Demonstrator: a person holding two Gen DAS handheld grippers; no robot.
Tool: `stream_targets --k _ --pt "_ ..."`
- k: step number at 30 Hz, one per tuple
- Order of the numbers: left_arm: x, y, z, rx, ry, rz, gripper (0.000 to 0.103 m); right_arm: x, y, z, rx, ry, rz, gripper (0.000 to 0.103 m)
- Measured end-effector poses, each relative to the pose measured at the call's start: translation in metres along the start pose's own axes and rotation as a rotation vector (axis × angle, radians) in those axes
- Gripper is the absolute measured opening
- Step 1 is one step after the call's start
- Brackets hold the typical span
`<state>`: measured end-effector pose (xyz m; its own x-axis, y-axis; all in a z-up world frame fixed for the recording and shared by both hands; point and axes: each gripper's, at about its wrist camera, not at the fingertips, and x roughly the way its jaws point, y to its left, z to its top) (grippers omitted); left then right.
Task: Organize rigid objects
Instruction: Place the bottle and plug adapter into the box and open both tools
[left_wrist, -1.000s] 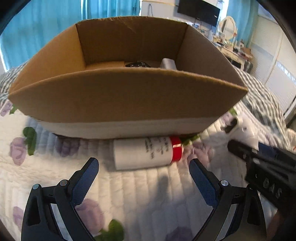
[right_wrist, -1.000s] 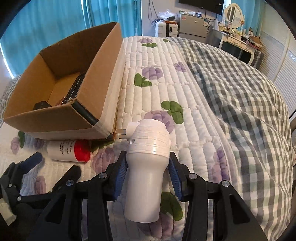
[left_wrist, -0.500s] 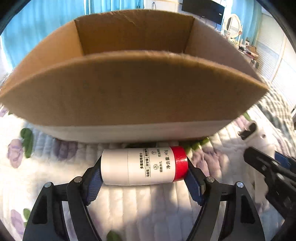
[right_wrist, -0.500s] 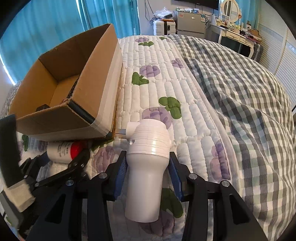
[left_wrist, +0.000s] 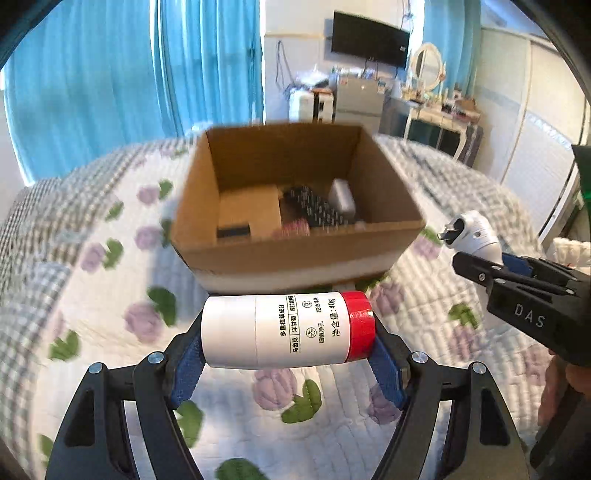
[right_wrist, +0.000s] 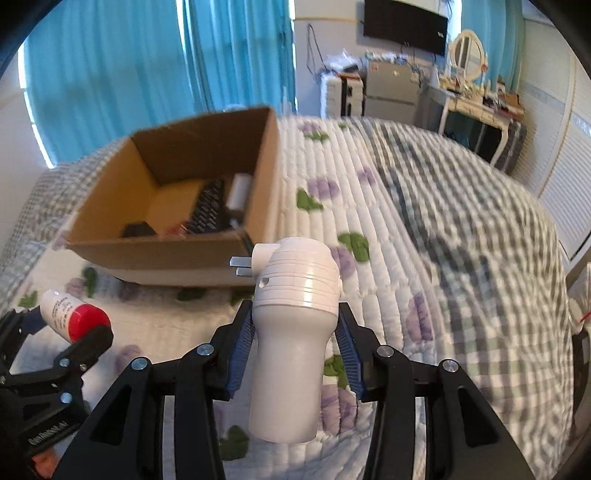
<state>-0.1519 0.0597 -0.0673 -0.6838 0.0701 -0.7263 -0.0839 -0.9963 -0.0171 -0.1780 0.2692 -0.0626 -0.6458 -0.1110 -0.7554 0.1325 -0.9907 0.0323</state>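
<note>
Left gripper (left_wrist: 288, 354) clamps a tube crosswise; right gripper (right_wrist: 295, 354) at its 2 o'clock pinches a plug.

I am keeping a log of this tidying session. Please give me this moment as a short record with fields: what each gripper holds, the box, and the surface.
left gripper: shut on the white bottle with red cap, held sideways above the quilt
right gripper: shut on the white plug-in device, prongs pointing left
cardboard box: open, on the bed, already holds several items
surface: floral quilt
</note>
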Motion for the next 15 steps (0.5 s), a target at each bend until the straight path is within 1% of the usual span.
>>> stream_targets --k 1,4,6,8,10,12,15 --pt "-0.006 0.004 0.004 0.001 -0.012 -0.009 0.078 -0.008 0.003 0.004 -0.002 -0.014 0.010 0.043" --pt "-0.021 0.014 0.030 -0.003 -0.041 -0.069 0.078 -0.029 0.011 0.019 -0.015 -0.062 0.038 0.043" --pt "-0.026 0.020 0.046 -0.002 -0.068 -0.074 0.078 -0.038 0.017 0.035 -0.033 -0.090 0.051 0.043" --pt "-0.026 0.024 0.068 0.010 -0.078 -0.067 0.079 -0.045 0.025 0.052 -0.050 -0.119 0.066 0.043" --pt "-0.017 0.027 0.091 0.049 -0.081 -0.054 0.079 -0.045 0.031 0.069 -0.062 -0.141 0.081 0.043" --pt "-0.004 0.027 0.106 0.070 -0.082 -0.030 0.079 -0.040 0.036 0.087 -0.066 -0.156 0.093 0.043" --pt "0.032 0.026 0.127 0.114 -0.059 0.000 0.079 -0.025 0.043 0.109 -0.072 -0.165 0.111 0.043"
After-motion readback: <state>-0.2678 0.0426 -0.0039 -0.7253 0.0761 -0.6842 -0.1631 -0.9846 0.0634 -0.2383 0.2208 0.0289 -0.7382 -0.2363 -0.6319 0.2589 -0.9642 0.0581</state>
